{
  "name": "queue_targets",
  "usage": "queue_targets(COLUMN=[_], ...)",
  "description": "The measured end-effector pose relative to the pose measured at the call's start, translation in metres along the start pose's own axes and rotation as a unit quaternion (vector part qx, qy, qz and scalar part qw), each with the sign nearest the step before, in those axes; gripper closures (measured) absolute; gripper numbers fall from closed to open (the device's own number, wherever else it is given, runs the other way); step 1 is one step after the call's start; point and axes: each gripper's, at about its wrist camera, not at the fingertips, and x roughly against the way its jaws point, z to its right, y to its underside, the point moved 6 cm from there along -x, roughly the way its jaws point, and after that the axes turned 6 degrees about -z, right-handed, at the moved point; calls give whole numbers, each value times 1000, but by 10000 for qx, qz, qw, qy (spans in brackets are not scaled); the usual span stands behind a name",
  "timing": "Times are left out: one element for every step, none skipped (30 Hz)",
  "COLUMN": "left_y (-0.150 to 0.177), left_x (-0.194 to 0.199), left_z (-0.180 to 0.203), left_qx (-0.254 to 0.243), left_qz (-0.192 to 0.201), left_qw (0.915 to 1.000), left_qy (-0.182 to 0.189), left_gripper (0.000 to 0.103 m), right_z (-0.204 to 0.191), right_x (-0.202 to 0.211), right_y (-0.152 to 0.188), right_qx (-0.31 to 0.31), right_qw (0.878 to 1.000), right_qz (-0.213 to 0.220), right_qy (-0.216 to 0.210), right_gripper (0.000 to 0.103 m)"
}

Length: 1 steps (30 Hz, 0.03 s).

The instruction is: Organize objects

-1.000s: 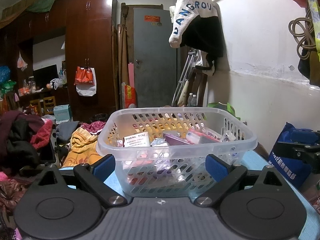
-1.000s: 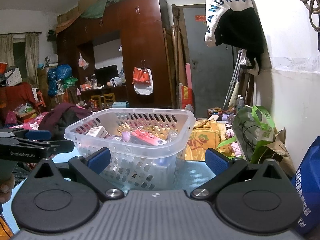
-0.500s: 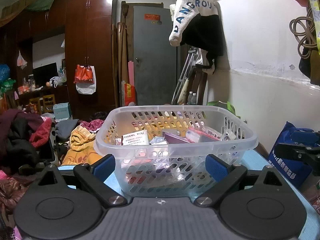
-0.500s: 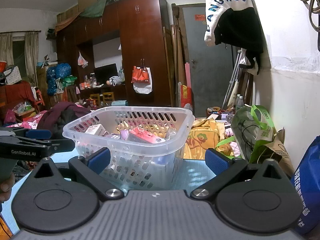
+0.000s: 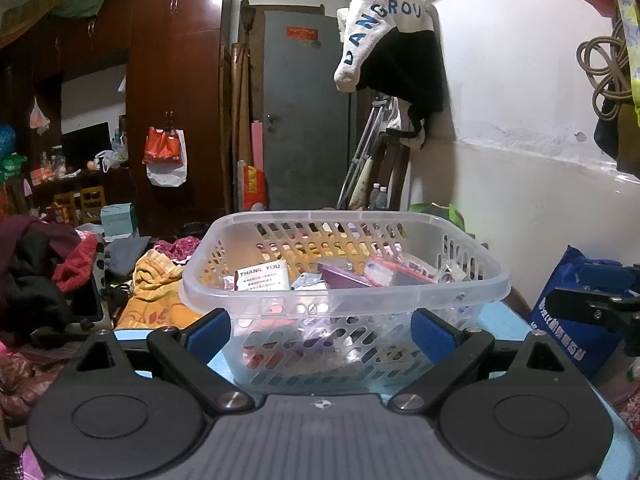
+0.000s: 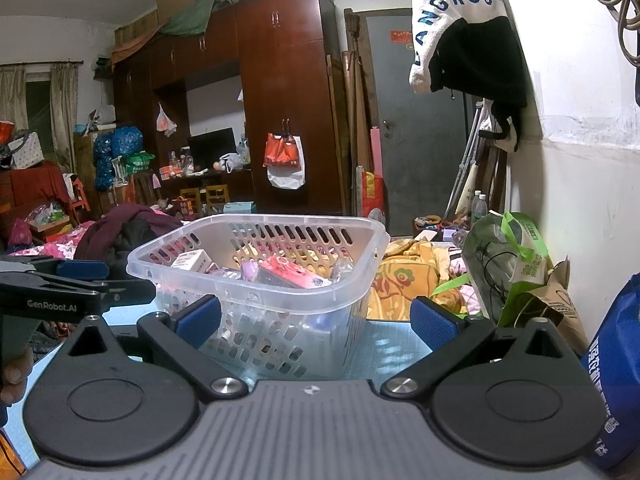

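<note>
- Basket (image 5: 344,300): one clear slotted plastic one, standing on the blue table (image 6: 384,344), straight ahead of both grippers.
- Inside it: a white card (image 5: 262,277) printed "THANK YOU", a purple flat pack (image 5: 346,279), a red-pink pack (image 6: 288,272), a small white box (image 6: 192,260), and clear wrappers; more items show blurred through the slots, too jumbled to count.
- Left gripper (image 5: 320,332): fingers spread wide, holding nothing; the basket's near wall sits between the two blue pads (image 5: 208,334).
- Right gripper (image 6: 316,320): also spread wide and empty; the basket's right corner lies between its pads, left pad (image 6: 198,316) close to the basket wall.
- The left gripper shows at the left edge of the right wrist view, level with the basket rim; part of a hand (image 6: 14,372) shows below it.
- Around: a blue bag (image 5: 576,320) right of the table, a green-handled bag (image 6: 508,256) and a brown paper bag (image 6: 560,312) against the wall, a yellow patterned cloth (image 5: 160,300) and piled clothes (image 5: 36,268) behind the basket.
- Beyond: wardrobe (image 5: 176,92), grey door (image 5: 306,112), and a jacket (image 5: 392,40) hung on the wall.
</note>
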Motion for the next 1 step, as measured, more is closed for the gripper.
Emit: queue_targets(left_y=[0], left_x=[0], left_z=[1], left_qx=[-16], left_qz=[12], left_qw=[10000], left_qy=[-16], left_gripper=[5], right_z=[0], right_x=[0], right_y=[0], right_qx=[2], right_qw=[10000], right_qz=[3], right_qy=[-1], right_gripper=[0])
